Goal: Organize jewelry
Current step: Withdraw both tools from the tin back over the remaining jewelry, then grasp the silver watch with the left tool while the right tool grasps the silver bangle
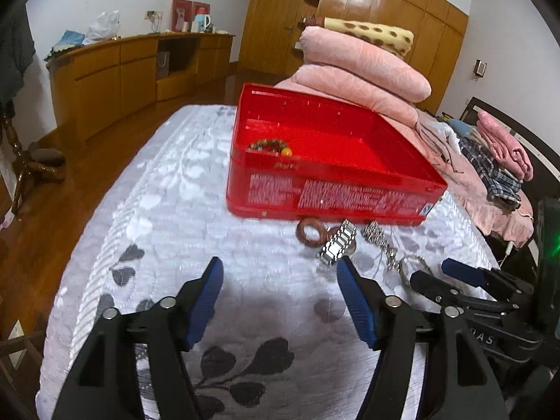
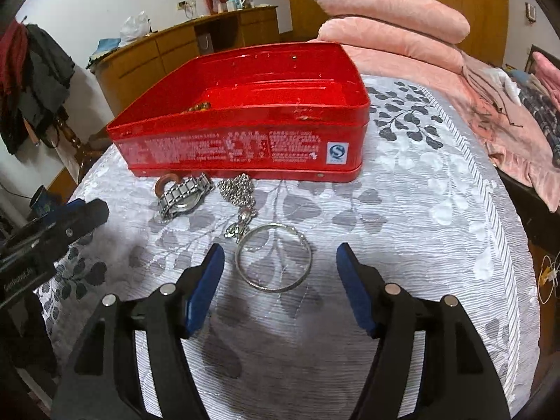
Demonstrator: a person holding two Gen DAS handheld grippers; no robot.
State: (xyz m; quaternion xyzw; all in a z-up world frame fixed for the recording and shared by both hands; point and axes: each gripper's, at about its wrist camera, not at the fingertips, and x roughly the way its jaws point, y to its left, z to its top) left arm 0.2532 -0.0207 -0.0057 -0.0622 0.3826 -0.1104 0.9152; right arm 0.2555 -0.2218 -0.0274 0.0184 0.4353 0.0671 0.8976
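Note:
A red tin box point(image 1: 336, 192) point(image 2: 241, 143) stands open on the bed, with a beaded bracelet point(image 1: 269, 147) inside at its left end. In front of it lie a brown ring point(image 1: 309, 232) point(image 2: 166, 182), a silver watch point(image 1: 337, 241) point(image 2: 183, 194), a silver chain with pendant point(image 1: 379, 238) point(image 2: 241, 203) and a silver bangle point(image 2: 273, 257). My left gripper point(image 1: 280, 273) is open and empty, near the watch. My right gripper point(image 2: 280, 257) is open, its jaws either side of the bangle, and also shows in the left wrist view point(image 1: 434, 273).
A white bedspread point(image 2: 420, 210) with grey leaf print covers the bed. Folded pink quilts point(image 1: 364, 66) are stacked behind the box. Clothes point(image 1: 497, 164) lie at the right. A wooden cabinet point(image 1: 122, 70) and wardrobe point(image 1: 367, 0) line the walls.

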